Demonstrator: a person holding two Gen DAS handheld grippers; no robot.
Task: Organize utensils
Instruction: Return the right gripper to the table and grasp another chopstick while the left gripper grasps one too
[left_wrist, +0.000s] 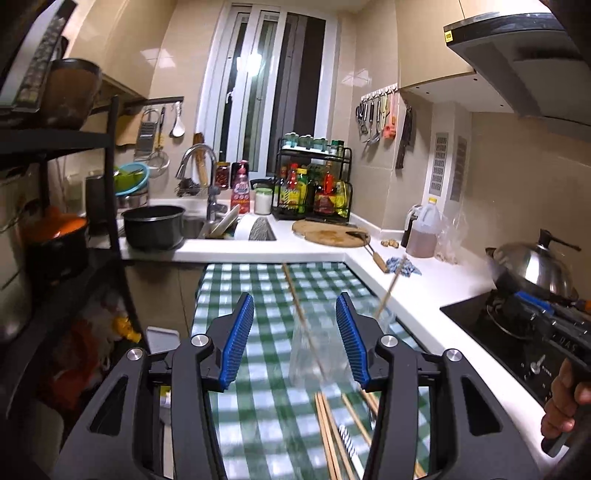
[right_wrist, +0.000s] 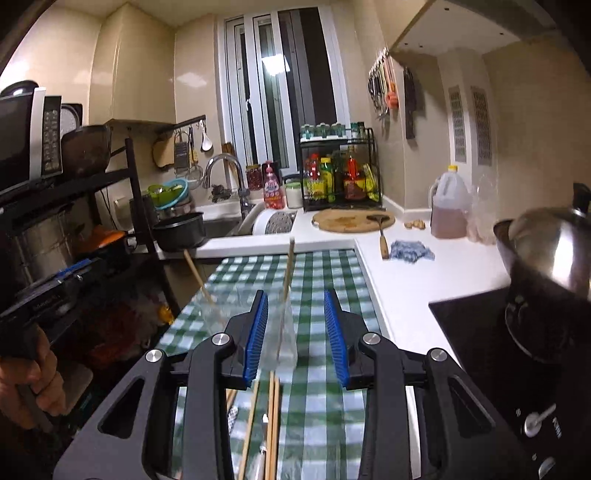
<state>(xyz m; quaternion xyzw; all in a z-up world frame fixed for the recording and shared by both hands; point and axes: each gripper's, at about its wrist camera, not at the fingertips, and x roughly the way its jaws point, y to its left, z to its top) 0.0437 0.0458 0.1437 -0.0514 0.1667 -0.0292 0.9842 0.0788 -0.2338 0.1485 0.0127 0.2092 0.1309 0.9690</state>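
Two clear glasses stand on the green checked tablecloth (left_wrist: 258, 413). In the left wrist view one glass (left_wrist: 314, 354) with a chopstick (left_wrist: 295, 295) leaning in it stands between my open left gripper's (left_wrist: 295, 341) blue pads; the other glass (left_wrist: 384, 317) holds a chopstick too. In the right wrist view a glass (right_wrist: 284, 339) with a chopstick (right_wrist: 288, 269) stands between my open right gripper's (right_wrist: 295, 339) pads, the other glass (right_wrist: 218, 314) to the left. Several loose chopsticks (left_wrist: 332, 435) lie on the cloth near me; they also show in the right wrist view (right_wrist: 271, 424).
White counter (left_wrist: 424, 288) runs right, with a stove (left_wrist: 517, 332) and lidded wok (left_wrist: 535, 266), cutting board (left_wrist: 328, 230), oil jug (left_wrist: 424, 229), blue rag (left_wrist: 402, 266). Sink and black pot (left_wrist: 153, 225) at the back. Black shelf rack (left_wrist: 55, 258) on the left.
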